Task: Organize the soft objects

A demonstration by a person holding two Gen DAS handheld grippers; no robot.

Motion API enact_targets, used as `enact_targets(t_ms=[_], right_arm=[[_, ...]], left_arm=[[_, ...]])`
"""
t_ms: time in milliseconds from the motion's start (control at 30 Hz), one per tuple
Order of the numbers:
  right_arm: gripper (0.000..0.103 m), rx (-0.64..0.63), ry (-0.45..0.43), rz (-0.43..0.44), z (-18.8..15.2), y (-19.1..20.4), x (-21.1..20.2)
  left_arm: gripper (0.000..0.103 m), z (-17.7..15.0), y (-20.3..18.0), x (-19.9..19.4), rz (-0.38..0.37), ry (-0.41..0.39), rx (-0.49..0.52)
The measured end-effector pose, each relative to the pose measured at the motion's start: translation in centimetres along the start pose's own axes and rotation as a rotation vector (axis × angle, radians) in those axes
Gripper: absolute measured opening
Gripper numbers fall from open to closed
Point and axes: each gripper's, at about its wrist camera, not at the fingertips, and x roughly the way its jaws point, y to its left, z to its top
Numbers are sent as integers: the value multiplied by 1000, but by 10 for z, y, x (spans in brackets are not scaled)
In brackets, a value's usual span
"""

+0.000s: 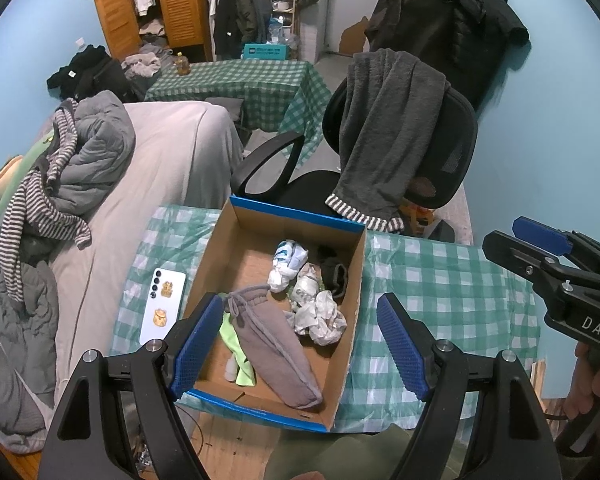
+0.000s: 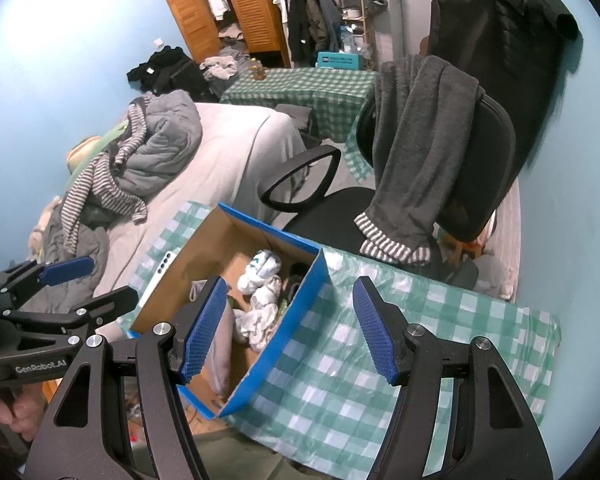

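Observation:
An open cardboard box (image 1: pixel 342 322) with blue outer sides (image 2: pixel 288 328) sits on a green checked tablecloth. Inside lie a grey drawstring pouch (image 1: pixel 272 344), a lime green cloth (image 1: pixel 236 344), white rolled socks (image 1: pixel 290 266), crumpled white items (image 1: pixel 320 316) and a black item (image 1: pixel 334 272). My left gripper (image 1: pixel 304 348) is open and empty, held above the box's near end. My right gripper (image 2: pixel 290 328) is open and empty, above the box's right wall. The right gripper also shows in the left wrist view (image 1: pixel 556 256), to the right of the box.
A white phone (image 1: pixel 164 306) lies left of the box. A black office chair (image 1: pixel 440 148) with a grey towel (image 1: pixel 384 140) stands behind the table. A bed (image 1: pixel 160 168) with a heap of grey clothes (image 1: pixel 80 148) is on the left. The checked cloth (image 2: pixel 440 340) extends right of the box.

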Motion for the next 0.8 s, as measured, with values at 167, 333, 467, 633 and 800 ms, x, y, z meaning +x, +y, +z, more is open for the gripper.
enact_targets(t_ms=[167,333,467,633,800], right_arm=[[66,1,-1,-1,0,0,0],[66,-5,0,3,5,3,1],[66,-9,0,7,7,5,1],[66,-11,5,8,12,7,4],[66,-12,6,7,14,8,5]], left_arm=[[81,2,1,0,4,-3,-2],[81,3,2,1,7,0,-8],[81,4,5,1,10,3,-14],[81,4,7,2,11,7,-22],[85,4,7,2,9,8,-22]])
